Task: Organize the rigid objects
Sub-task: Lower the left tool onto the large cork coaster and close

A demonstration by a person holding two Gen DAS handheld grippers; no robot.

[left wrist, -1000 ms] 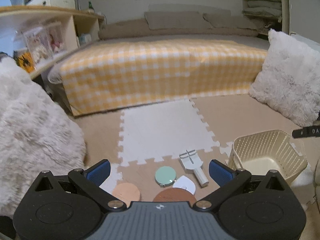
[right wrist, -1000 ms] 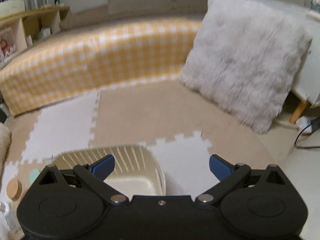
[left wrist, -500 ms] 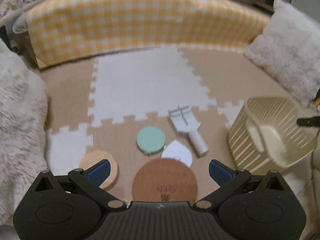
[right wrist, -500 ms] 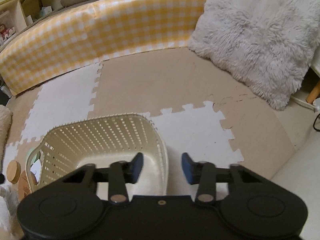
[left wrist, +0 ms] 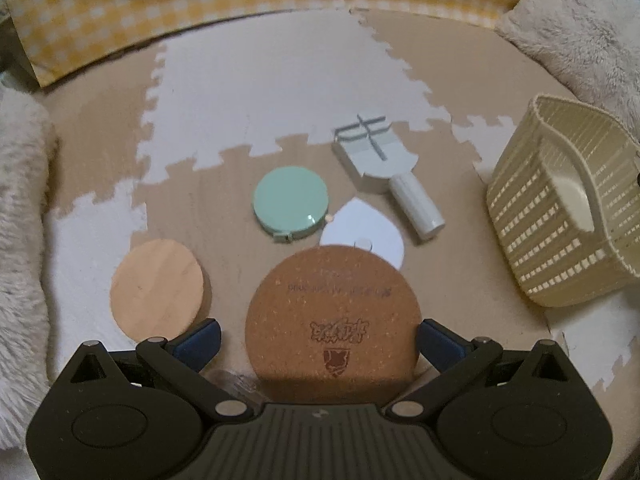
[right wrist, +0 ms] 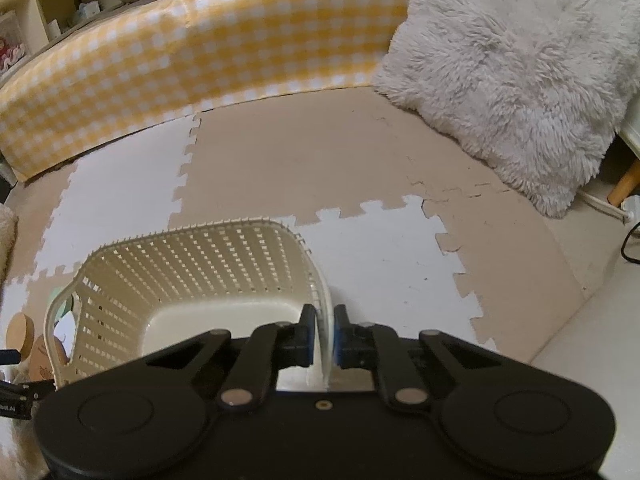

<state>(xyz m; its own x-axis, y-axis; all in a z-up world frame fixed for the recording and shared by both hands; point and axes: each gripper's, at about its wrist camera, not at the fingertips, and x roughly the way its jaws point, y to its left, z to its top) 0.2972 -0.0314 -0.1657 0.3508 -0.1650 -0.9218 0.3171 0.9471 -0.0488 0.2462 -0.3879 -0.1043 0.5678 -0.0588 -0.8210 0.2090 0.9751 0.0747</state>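
My left gripper (left wrist: pixel 320 342) is open, its fingers either side of a round cork coaster (left wrist: pixel 334 320) lying on the floor mat. Beyond it lie a wooden disc (left wrist: pixel 160 290), a mint green round compact (left wrist: pixel 291 202), a white teardrop piece (left wrist: pixel 362 234) and a pale grey tool with a white handle (left wrist: pixel 384 164). A cream slatted basket (left wrist: pixel 560 220) stands at the right. My right gripper (right wrist: pixel 321 330) is shut on the basket's near wall (right wrist: pixel 326 316); the basket (right wrist: pixel 200 264) looks empty.
A yellow checked bed edge (left wrist: pixel 200 4) runs along the back. Fluffy white cushions sit at the left (left wrist: pixel 20 200) and back right (right wrist: pixel 520 72). Puzzle floor mats (right wrist: pixel 300 152) cover the floor. A cable (right wrist: pixel 632 240) lies at far right.
My left gripper has come down and forward over the cork coaster. My right gripper has closed from wide open onto the basket's wall.
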